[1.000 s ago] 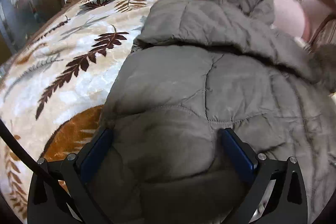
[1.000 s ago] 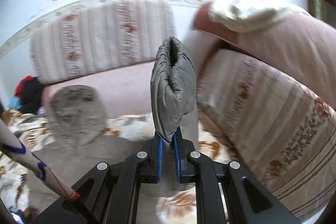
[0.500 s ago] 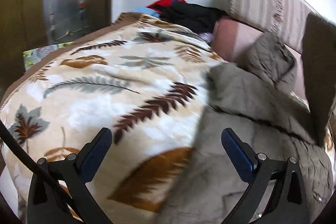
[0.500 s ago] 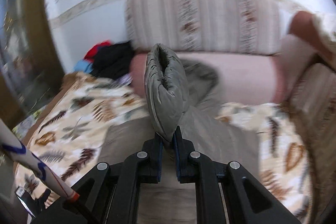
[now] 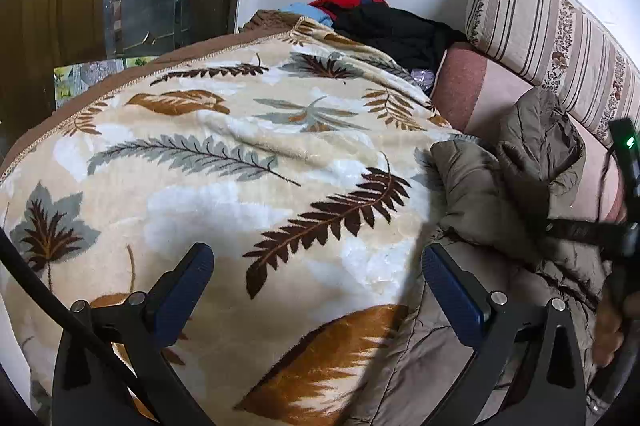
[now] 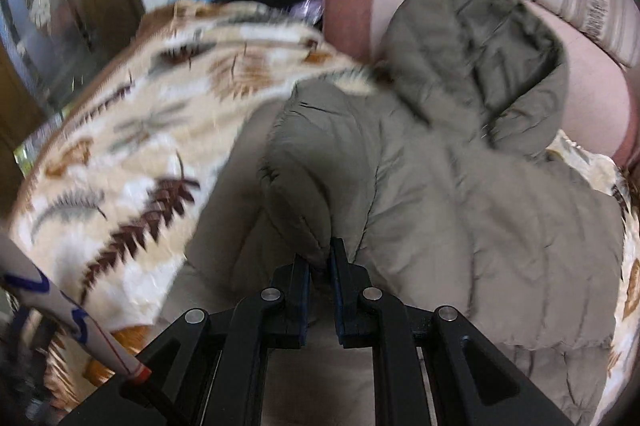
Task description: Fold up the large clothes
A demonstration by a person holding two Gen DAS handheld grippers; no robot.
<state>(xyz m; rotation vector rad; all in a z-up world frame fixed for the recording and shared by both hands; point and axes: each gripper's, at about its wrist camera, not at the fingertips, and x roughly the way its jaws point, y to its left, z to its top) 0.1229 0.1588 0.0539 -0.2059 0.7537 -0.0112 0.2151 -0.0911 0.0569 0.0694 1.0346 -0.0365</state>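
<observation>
1. Right wrist view shows your right claw (image 6: 320, 266) at lower centre, its jaws nearly closed and pinching a padded edge of the grey-green padded jacket (image 6: 460, 186), most likely a sleeve end; the jacket fills the middle and right of that frame, lying on the leaf-print blanket (image 6: 160, 130)
2. Left wrist view has your left claw (image 5: 316, 290) spread wide with nothing between its jaws, hanging over the blanket (image 5: 240, 166); the jacket (image 5: 480, 194) sits at the right edge of that frame
3. Judged from this, you are carrying the pinched part across the body of the jacket. Lay it flat over the quilted panel before letting go, and keep the grip firm, since puffy fabric is likely to spring back
4. Bring the free left claw over to press the fold down, or to take the opposite edge, so that the bulk does not slide on the plush blanket
5. Keep the hood (image 6: 488, 38), at upper right, out of the fold line
6. Count: one jacket, one hood on it, one blanket, two claws, one heap of dark and red clothes (image 5: 384, 22) at upper centre, and one striped sofa back (image 5: 560, 38) at upper right
</observation>
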